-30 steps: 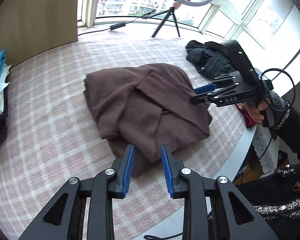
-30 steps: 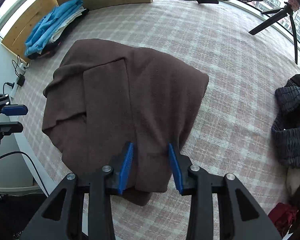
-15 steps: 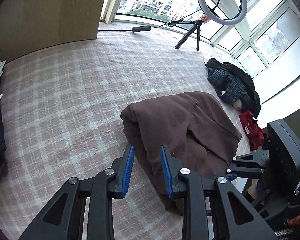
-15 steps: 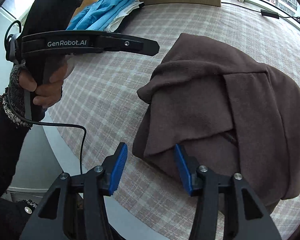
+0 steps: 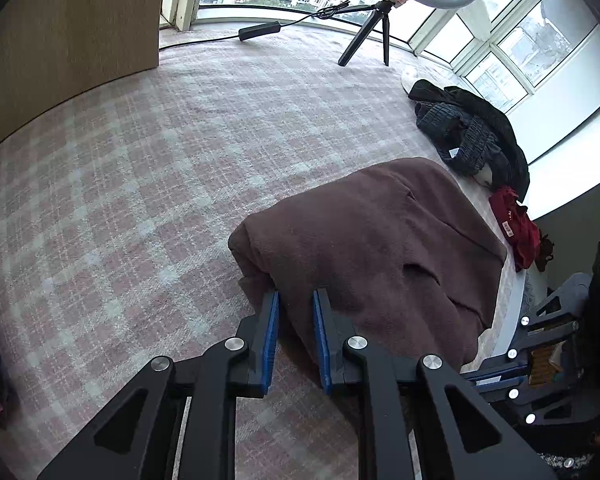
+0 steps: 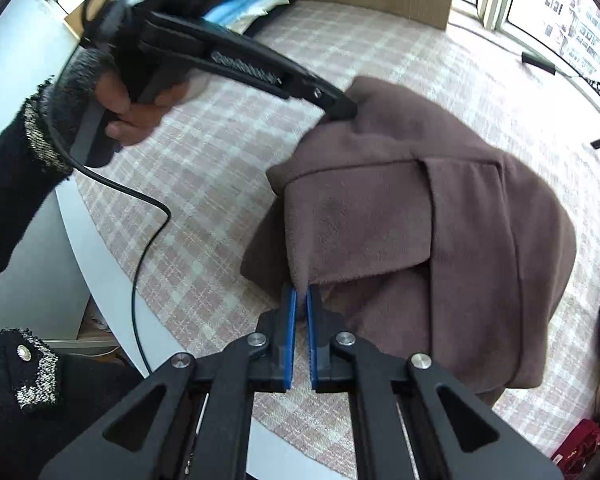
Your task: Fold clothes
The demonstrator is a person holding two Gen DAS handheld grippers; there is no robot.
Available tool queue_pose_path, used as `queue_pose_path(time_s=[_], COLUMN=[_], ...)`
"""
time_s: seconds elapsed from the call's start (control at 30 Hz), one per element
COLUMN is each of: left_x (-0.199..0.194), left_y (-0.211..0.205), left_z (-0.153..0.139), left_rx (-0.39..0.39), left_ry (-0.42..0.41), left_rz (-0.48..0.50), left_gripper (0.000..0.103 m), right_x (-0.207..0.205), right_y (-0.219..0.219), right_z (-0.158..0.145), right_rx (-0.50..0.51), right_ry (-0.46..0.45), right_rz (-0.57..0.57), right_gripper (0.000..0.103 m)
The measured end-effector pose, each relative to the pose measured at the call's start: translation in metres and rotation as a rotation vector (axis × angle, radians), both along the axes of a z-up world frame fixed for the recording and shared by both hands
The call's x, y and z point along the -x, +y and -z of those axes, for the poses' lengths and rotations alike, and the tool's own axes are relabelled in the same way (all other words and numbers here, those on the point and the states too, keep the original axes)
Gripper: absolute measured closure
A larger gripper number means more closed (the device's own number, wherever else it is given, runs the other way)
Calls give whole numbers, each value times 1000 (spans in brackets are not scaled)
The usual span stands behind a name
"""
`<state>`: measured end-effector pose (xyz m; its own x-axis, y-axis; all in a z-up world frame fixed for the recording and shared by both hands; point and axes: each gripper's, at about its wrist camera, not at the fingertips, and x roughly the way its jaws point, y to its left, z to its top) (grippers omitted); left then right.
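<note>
A folded brown garment (image 5: 372, 256) lies on the plaid-covered table (image 5: 140, 200), at its near edge where the rounded white rim shows.

The left tool (image 5: 296, 308) reaches the garment's left end. Its blue pads (image 5: 271, 336) are closing with a thick fold of the brown fabric between them; the gap is still visible and I cannot tell that they press it yet. In the right wrist view a hand (image 6: 136, 100) holds this tool, whose tip touches the garment's far corner.

The right tool (image 6: 301, 300) stands at the garment's near corner by the table's edge, its pads nearly together and pinching a thin edge of the brown fabric.

Toward the right edge of the table lies a dark pile of clothes (image 5: 472, 132), with a red garment (image 5: 516, 228) just beside it. A ring light tripod (image 5: 372, 28) stands at the far edge.
</note>
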<state>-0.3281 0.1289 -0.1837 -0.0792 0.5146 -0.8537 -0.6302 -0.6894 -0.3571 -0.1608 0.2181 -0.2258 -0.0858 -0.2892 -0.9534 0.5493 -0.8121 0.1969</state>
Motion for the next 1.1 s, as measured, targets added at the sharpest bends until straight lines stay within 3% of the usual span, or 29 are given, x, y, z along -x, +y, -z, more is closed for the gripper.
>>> queue_pose_path(time_s=[0.07, 0.17, 0.23, 0.3, 0.37, 0.43, 0.47, 0.53, 0.6, 0.67, 0.77, 0.83, 0.93, 1.0, 1.1], left_x=[-7, -31, -50, -63, -71, -75, -74, -71, -64, -49, -19, 3, 17, 18, 0], left_y=[-6, -5, 3, 12, 14, 3, -4, -15, -20, -16, 5, 22, 37, 25, 9], left_z=[-15, -45, -51, -33, 1, 24, 24, 7, -21, -42, -41, -31, 16, 14, -17], left_rx=[7, -27, -80, -64, 13, 24, 6, 6, -23, -56, -73, -85, 5, -41, -58], left_ry=[55, 151, 153, 100, 39, -19, -56, -48, 15, 66, 87, 68, 34, -2, 34], left_rz=[-20, 11, 71, 120, 121, 91, 68, 35, 19, -2, -23, -31, -23, -64, -101], left_gripper=[90, 90, 90, 86, 86, 84, 84, 89, 88, 88, 88, 87, 85, 86, 89], right_x=[-1, -5, -9, -4, 9, 20, 25, 17, 14, 21, 57, 85, 119, 120, 104], right_y=[-2, 11, 27, 54, 89, 126, 138, 148, 151, 155, 154, 143, 131, 124, 139], right_z=[15, -9, -35, -51, -57, -24, 1, 9, -21, -51, -71, -59, -3, 18, -12], right_rx=[-7, 74, 144, 183, 193, 141, 134, 163, 159, 224, 239, 247, 219, 196, 225], right_ry=[-29, -59, -40, 20, 113, 111, 8, -50, -1, 92, 200, 180, 85, 62, 77], right_rz=[7, 4, 7, 74, 199, 372, 410, 383, 348, 355, 392, 404, 428, 386, 395], right_gripper=[98, 94, 92, 88, 76, 70, 70, 75, 75, 74, 74, 74, 74, 75, 75])
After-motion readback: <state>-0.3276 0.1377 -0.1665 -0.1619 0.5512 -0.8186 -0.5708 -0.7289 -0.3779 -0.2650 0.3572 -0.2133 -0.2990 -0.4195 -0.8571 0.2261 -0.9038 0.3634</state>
